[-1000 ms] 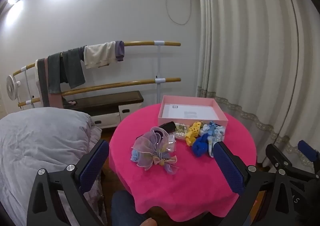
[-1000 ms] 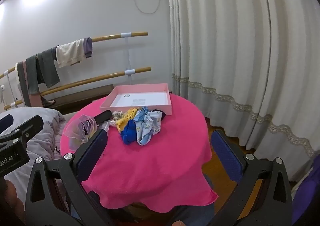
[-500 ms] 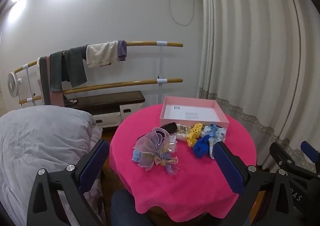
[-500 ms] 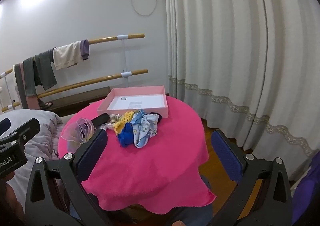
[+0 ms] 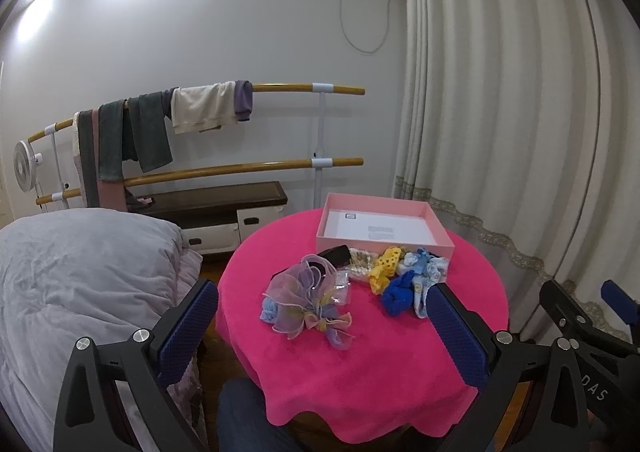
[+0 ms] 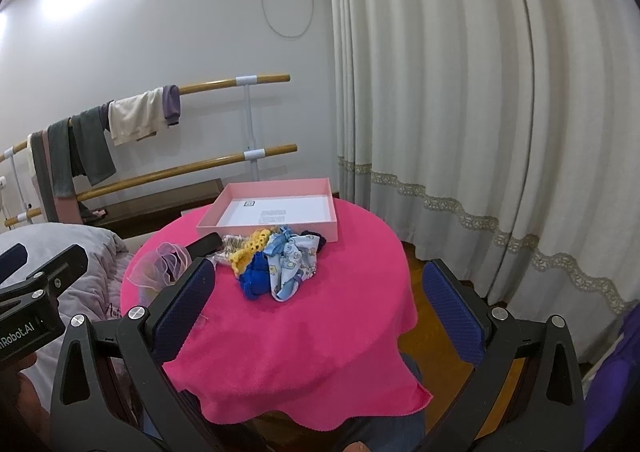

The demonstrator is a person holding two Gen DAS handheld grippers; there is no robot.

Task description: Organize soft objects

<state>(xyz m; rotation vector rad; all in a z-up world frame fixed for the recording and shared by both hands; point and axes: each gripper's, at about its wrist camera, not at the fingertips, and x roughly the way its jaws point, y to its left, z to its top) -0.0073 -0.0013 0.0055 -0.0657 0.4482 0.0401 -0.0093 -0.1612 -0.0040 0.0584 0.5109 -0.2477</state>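
Both tools raised clear of the round table (image 5: 360, 384), nothing gripped. Left gripper (image 5: 322, 326) spread wide, empty, aimed at the heap from the near edge. Right gripper (image 6: 320, 308) likewise spread wide and empty, held level with its partner, off to that side.

Task items in a loose row ahead of the fingers, all on the pink cloth (image 6: 320, 332), none yet boxed:
- lilac organza scrunchie (image 5: 304, 292), dead ahead of left gripper, nearest item; smaller bows tangled at its near side.
- yellow knit piece (image 5: 384, 270), beyond and toward the right finger.
- blue knit piece (image 6: 254, 278) and pale blue printed cloth (image 6: 292, 264), touching, straight ahead of right gripper, closer to its left finger.
- black flat object (image 5: 336, 254) and clear packets (image 5: 358, 266) between scrunchie and box; contents too small to identify.

Pink box (image 5: 384, 242) open, lid off, white floor bare, just beyond the heap. Likely the destination, parked at the back so each item travels only a short way forward.

Judgement: start of task, approach stage. Wide stance suits bulky, springy fabric; a deep pinch needed, thin organza apt to slip or drag neighbours along.
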